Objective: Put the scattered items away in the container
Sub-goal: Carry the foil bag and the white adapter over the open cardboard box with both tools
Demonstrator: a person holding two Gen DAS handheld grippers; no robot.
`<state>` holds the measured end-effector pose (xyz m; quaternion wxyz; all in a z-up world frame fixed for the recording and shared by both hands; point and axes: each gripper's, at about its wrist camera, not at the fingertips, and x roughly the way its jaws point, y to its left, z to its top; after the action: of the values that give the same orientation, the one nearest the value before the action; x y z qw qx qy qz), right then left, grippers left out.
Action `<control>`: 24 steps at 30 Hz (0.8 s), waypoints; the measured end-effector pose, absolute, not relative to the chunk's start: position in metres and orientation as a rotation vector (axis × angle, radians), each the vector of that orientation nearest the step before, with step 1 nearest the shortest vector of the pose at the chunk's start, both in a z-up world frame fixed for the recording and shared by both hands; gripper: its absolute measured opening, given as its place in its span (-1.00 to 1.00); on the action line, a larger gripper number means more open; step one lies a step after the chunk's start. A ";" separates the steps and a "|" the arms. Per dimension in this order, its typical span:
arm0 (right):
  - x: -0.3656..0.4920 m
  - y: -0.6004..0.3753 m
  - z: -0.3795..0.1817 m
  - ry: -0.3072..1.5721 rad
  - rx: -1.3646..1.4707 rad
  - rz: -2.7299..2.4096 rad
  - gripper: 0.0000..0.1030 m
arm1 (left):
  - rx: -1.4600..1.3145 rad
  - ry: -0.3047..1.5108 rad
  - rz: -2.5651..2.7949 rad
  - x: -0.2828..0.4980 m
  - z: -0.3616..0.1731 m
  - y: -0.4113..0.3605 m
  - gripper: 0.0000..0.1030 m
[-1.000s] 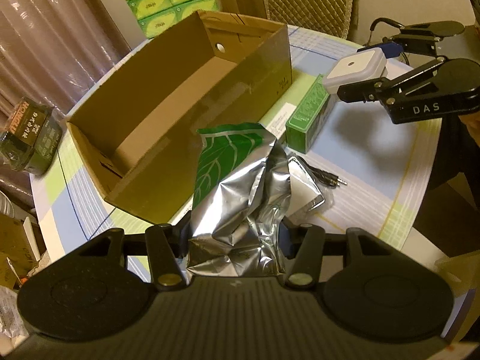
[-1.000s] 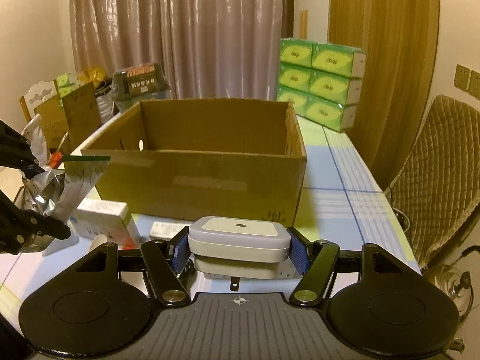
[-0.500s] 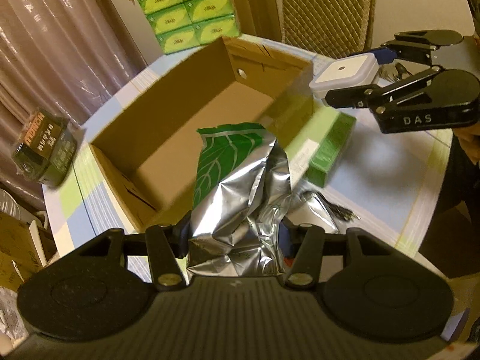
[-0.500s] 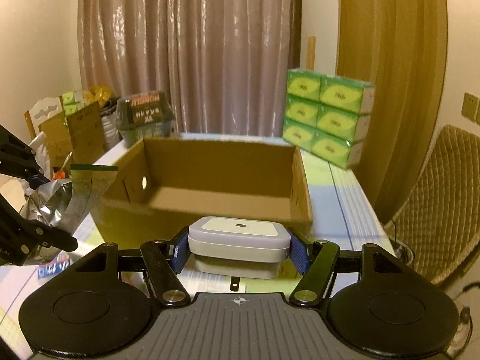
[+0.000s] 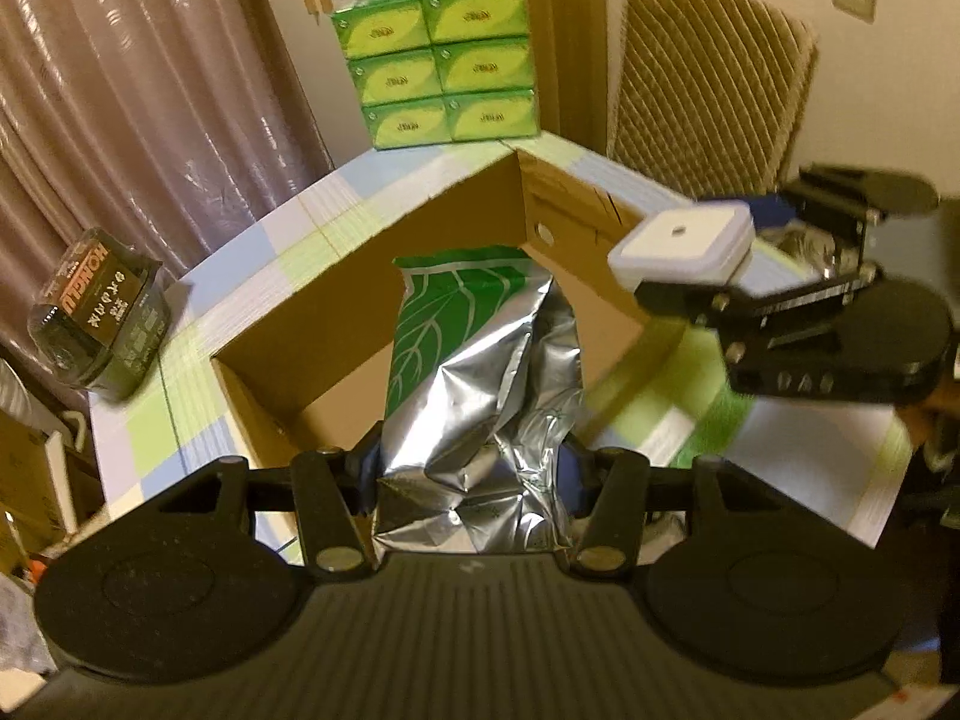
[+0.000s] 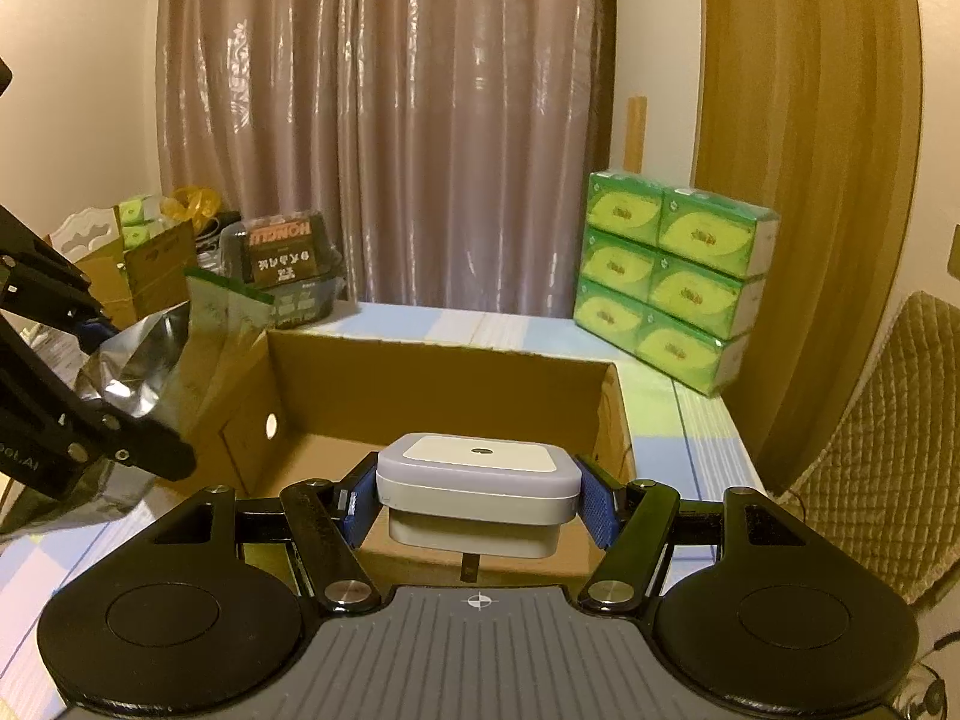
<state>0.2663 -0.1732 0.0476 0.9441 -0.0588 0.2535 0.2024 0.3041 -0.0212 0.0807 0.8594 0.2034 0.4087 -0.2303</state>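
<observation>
**Over the open box: two loads carried in, neither yet released**

Above the cardboard box (image 5: 456,276) both hands hold their loads. The left hand-held gripper (image 5: 474,468) is clamped on the crumpled foil pouch (image 5: 480,384), pinching only its lower end, so the green-printed top stands tall and loose over the box's near wall. The right hand-held gripper (image 6: 477,495) is closed on the white square device (image 6: 477,468) by its sides, just past the front rim, over the box's interior.

The likeliest trouble, as I judge it, is the pouch: let go while its base sits over the wall and not the cavity, it could catch the rim and tip out onto the table (image 5: 288,222). The two grippers are also near each other; converging on the same spot could knock them together. The smooth device could slip if jostled.

Compared with a second ago, both loads have risen and advanced: then the pouch hung over the table short of the box and the device sat in front of its outer wall, with a green packet and cable visible below; now the box interior lies under both.
</observation>
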 end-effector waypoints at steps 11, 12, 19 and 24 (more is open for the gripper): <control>0.310 -0.163 0.040 0.517 -0.142 0.423 0.22 | 0.275 0.879 -0.456 0.359 0.078 -0.020 -0.04; 0.314 -0.162 0.038 0.520 -0.141 0.423 0.22 | 0.261 0.882 -0.449 0.364 0.077 -0.019 -0.04; 0.336 -0.155 0.025 0.552 -0.140 0.428 0.22 | 0.191 0.907 -0.376 0.393 0.065 -0.012 -0.04; 0.346 -0.150 0.014 0.577 -0.142 0.436 0.22 | 0.158 0.924 -0.347 0.406 0.055 -0.007 -0.03</control>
<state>0.3464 -0.1505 0.0144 0.9329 -0.0695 0.2821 0.2130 0.4058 -0.0072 0.0555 0.8777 0.0756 0.4429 -0.1665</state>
